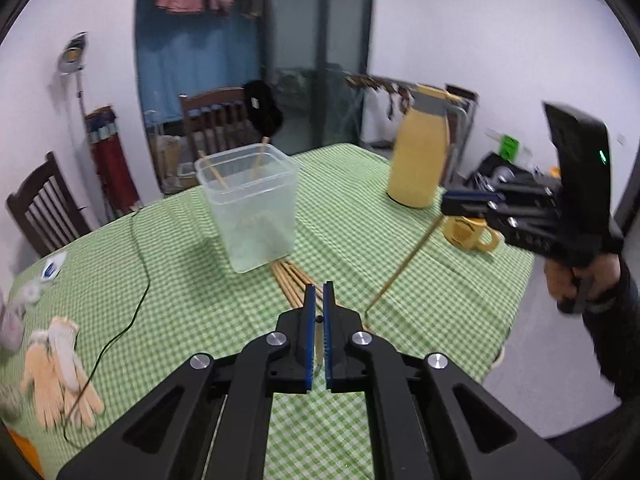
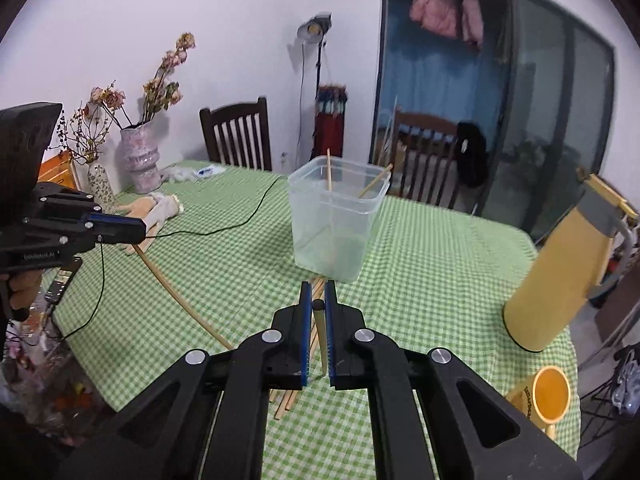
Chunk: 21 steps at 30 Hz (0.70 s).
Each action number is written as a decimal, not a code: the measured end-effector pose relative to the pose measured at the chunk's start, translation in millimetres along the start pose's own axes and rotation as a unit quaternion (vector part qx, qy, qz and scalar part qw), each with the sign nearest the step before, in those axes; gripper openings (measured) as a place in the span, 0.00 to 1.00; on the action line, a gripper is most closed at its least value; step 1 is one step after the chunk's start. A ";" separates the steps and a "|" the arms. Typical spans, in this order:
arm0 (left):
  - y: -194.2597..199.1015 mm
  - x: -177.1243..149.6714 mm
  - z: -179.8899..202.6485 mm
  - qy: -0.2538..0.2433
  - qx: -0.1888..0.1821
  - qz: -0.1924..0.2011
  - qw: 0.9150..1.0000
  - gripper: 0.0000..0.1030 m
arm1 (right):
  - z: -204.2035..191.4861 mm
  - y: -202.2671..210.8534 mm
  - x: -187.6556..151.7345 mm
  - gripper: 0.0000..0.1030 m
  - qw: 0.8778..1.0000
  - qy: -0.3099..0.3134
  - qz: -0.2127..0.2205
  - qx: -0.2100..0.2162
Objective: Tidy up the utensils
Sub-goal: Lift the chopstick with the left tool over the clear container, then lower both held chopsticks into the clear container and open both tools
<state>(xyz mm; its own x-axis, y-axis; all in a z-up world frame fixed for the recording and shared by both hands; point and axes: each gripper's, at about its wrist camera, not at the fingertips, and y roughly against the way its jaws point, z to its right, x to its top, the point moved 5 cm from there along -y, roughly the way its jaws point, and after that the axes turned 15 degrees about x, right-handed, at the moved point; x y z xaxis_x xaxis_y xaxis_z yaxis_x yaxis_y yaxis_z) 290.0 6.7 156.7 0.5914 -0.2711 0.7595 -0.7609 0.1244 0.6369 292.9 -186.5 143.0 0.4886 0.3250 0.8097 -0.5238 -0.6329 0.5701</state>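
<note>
Two grippers each lift a chopstick above a checked tabletop (image 1: 192, 280).

The left gripper (image 1: 319, 292) and right gripper (image 2: 318, 292) each clamp one chopstick (image 2: 321, 336); more lie beside the clear tub (image 2: 336, 220), which holds two.

The chopstick bundle (image 2: 298, 384) is largely hidden under the right gripper's fingers (image 2: 306, 328). At nine o'clock in the left wrist view, the gloves (image 1: 60, 376) are motion-blurred. The mug (image 2: 548, 398) runs behind the gripper body at five o'clock.
</note>
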 end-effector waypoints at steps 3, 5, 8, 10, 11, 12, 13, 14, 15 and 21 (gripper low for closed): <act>-10.3 12.8 -4.8 -0.011 -0.006 -0.022 1.000 0.01 | 10.1 -2.9 8.9 0.06 0.999 -0.014 -0.034 0.025; -14.9 17.1 -9.0 -0.013 -0.015 -0.039 0.999 0.01 | 13.5 -4.9 13.2 0.06 0.997 -0.017 -0.061 0.037; -21.2 19.9 -19.2 0.002 -0.062 -0.071 0.996 0.01 | 16.9 -4.5 16.6 0.06 0.994 -0.015 -0.098 0.047; -22.9 16.8 -22.5 0.011 -0.077 -0.086 0.993 0.01 | 18.6 -4.7 17.9 0.06 0.991 -0.020 -0.118 0.052; -22.2 14.7 -23.2 0.012 -0.083 -0.094 0.992 0.01 | 20.2 -4.2 18.1 0.06 0.990 -0.021 -0.125 0.055; -21.0 13.0 -23.7 0.006 -0.083 -0.097 0.992 0.01 | 21.1 -4.5 18.9 0.06 0.989 -0.021 -0.133 0.056; -20.7 11.2 -23.9 0.000 -0.081 -0.097 0.992 0.01 | 22.3 -5.8 20.0 0.06 0.989 -0.021 -0.139 0.056; -20.8 10.0 -24.9 -0.003 -0.078 -0.099 0.992 0.01 | 22.6 -7.8 22.1 0.06 0.988 -0.019 -0.143 0.055; -21.6 10.0 -26.3 -0.003 -0.074 -0.103 0.992 0.01 | 24.4 -9.0 23.9 0.06 0.988 -0.017 -0.146 0.053; -24.1 19.8 -40.3 0.001 -0.050 -0.104 0.993 0.00 | 31.7 -18.2 37.4 0.06 0.988 -0.010 -0.147 0.050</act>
<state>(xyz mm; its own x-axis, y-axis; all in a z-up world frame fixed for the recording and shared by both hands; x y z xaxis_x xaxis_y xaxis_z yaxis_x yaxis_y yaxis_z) 330.8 36.8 161.7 0.7336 -0.2993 0.6101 -0.5917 0.1600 0.7901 342.8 -185.1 158.4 0.6237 0.4913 0.6079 -0.2865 -0.5798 0.7627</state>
